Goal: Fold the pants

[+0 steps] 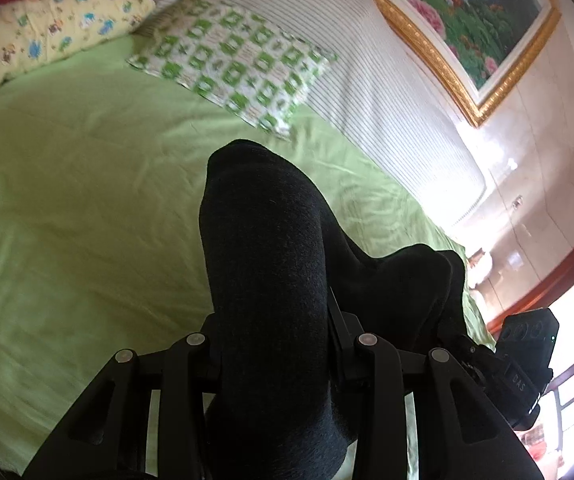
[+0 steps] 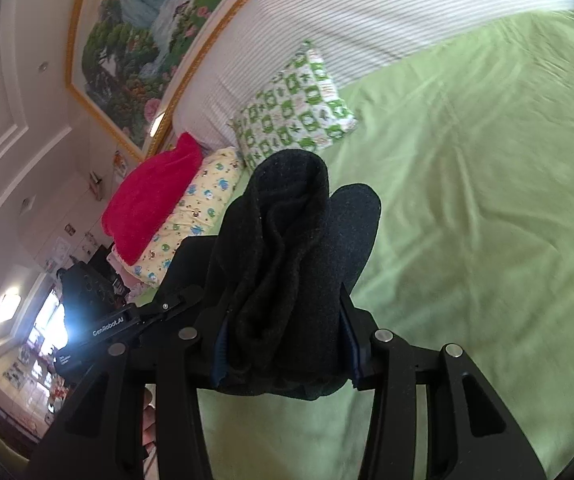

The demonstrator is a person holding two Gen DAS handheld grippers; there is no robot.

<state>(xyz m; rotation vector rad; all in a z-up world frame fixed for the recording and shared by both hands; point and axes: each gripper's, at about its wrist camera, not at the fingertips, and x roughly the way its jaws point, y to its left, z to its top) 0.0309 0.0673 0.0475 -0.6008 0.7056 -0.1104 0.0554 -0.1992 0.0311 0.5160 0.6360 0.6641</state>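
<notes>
Left claw [image 1: 275,344] is seen pinched on the black pants [image 1: 267,260]; thick dark fabric is bunched between the fingers, which are narrowed onto it, and fabric bulges up and forward past the tips. The pants are held raised above the green bedsheet [image 1: 67,200], with more of the cloth trailing off toward the right claw [image 1: 527,360], seen at the right edge of the left wrist view.

In the right wrist view, the right claw [image 2: 287,336] is likewise clamped on a gathered wad of the pants [image 2: 287,248], folds packed between both fingers, blue pads [image 2: 349,340] pressed against the fabric. Cloth is pushed out beyond the tips in two lobes. The left claw [image 2: 99,320] is visible at lower left, close by.

On the bed behind: a green-and-white patterned pillow [image 1: 231,56], a yellow printed pillow [image 1: 55,36], a red blanket [image 2: 147,204]. A striped headboard cushion [image 1: 367,60] and a gold-framed picture [image 1: 467,20] are seen on the wall.
</notes>
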